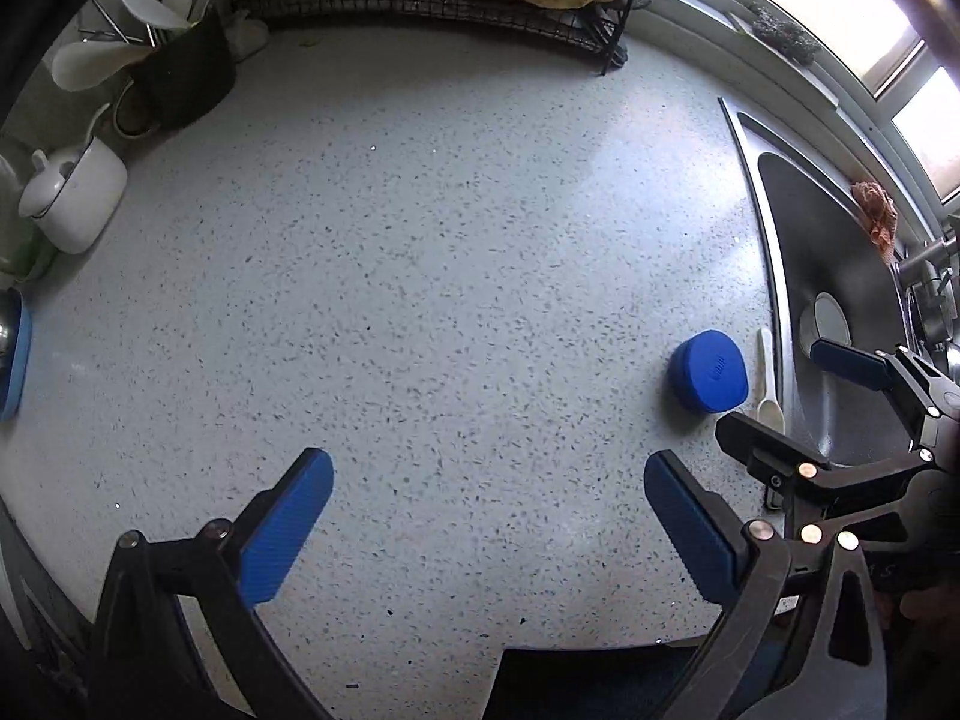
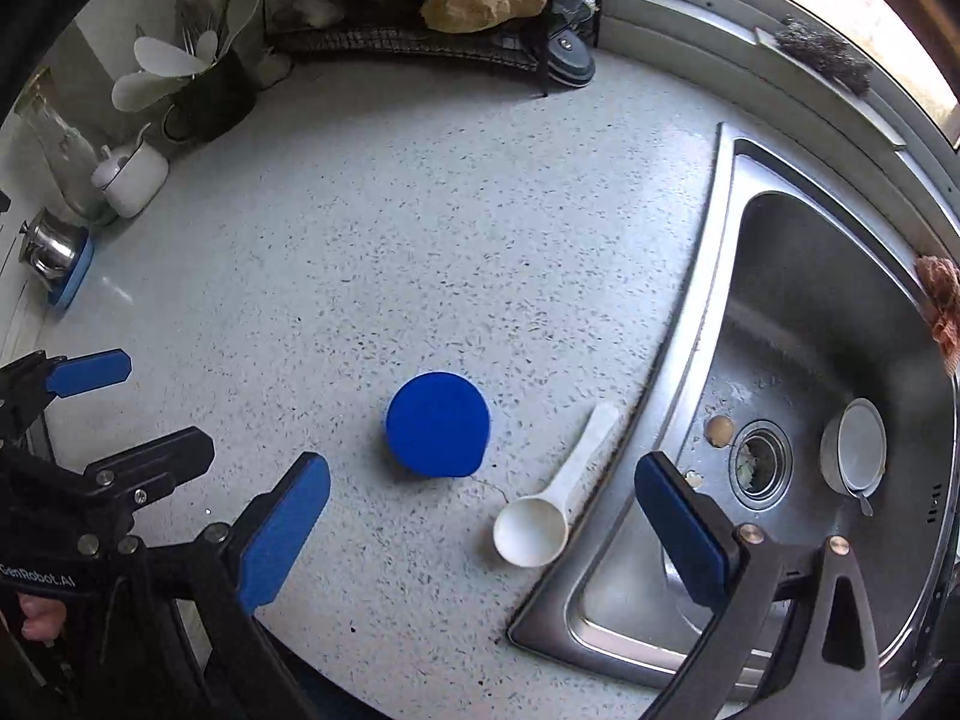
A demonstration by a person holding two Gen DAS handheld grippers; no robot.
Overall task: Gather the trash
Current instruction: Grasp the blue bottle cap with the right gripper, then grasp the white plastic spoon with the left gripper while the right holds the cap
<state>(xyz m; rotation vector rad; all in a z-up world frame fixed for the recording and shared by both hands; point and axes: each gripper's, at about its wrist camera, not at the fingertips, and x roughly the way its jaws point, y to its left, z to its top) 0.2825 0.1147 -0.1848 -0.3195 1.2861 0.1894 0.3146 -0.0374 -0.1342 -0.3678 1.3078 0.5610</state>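
Observation:
A blue round lid [image 2: 437, 423] lies on the speckled counter [image 2: 372, 252], with a white plastic scoop [image 2: 549, 504] to its right by the sink edge. In the left wrist view the lid [image 1: 711, 371] and the scoop [image 1: 768, 381] lie to the right. My right gripper [image 2: 480, 516] is open and empty, just short of the lid and scoop. My left gripper [image 1: 489, 519] is open and empty over bare counter. Each gripper shows in the other's view: the right gripper [image 1: 798, 384] and the left gripper [image 2: 108, 402].
A steel sink [image 2: 798, 324] on the right holds a white bowl [image 2: 855, 444] and scraps at the drain [image 2: 759, 462]. A black wire rack [image 2: 432, 12] stands at the back. A utensil holder [image 2: 204, 90], a white jar [image 2: 132, 174] and a steel pot [image 2: 51, 249] stand left.

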